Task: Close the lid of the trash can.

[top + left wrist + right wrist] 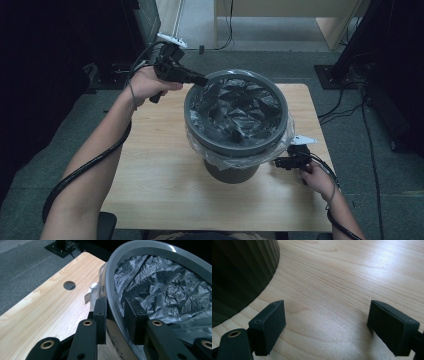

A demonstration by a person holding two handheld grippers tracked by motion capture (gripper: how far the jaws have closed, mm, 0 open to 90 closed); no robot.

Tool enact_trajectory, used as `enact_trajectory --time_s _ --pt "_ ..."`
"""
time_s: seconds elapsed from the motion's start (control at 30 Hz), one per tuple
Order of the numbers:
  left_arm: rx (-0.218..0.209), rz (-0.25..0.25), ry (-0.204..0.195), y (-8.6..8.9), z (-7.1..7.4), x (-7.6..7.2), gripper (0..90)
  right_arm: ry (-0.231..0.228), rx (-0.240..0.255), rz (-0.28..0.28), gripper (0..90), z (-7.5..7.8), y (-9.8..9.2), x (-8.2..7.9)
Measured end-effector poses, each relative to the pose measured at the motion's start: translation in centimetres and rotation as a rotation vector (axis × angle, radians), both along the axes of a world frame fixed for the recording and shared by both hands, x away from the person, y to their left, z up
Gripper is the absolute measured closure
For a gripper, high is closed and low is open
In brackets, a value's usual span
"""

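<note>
Grey plastic, the waste bin (235,170) stands in the middle of the wooden table (150,170), lined with a crinkled black bag (240,107) whose clear edge folds out under the bin's rim ring (197,90). My left gripper (200,80) sits at the far left of that ring; my jaws straddle it, one pad outside, one inside against the bag, closed in on the ring so that I am gripping it. My right gripper (280,162) hovers low beside the bin's near right side, just clear of its ribbed wall, jaws spread wide over bare wood, holding nothing.
</note>
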State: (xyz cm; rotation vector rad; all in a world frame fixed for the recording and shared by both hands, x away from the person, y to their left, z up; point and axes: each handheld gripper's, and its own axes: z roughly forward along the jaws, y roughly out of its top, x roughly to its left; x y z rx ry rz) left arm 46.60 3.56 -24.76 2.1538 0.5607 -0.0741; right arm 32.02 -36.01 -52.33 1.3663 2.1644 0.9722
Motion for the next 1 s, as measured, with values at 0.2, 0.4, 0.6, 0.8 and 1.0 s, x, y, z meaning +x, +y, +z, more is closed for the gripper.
enact_trajectory --time_s 0.2,0.4,0.6,0.8,1.0 --pt "-0.003 0.003 0.001 -0.4 -0.3 0.1 71.4 -0.001 0.000 0.002 14.5 0.0 0.0 0.0" --pt "-0.019 0.000 -0.038 0.0 0.2 0.0 56.6 -0.001 0.000 0.003 14.5 0.0 0.0 0.0" --pt "-0.050 0.025 -0.100 2.2 1.0 -0.2 49.3 -0.002 0.000 0.003 14.4 0.0 0.0 0.0" --pt "-0.060 0.074 -0.136 4.6 1.0 -0.3 46.5 -0.002 0.001 0.003 14.4 0.0 0.0 0.0" --pt "-0.022 0.095 -0.149 6.6 -0.6 -0.4 43.8 -0.002 0.000 0.003 14.3 0.0 0.0 0.0"
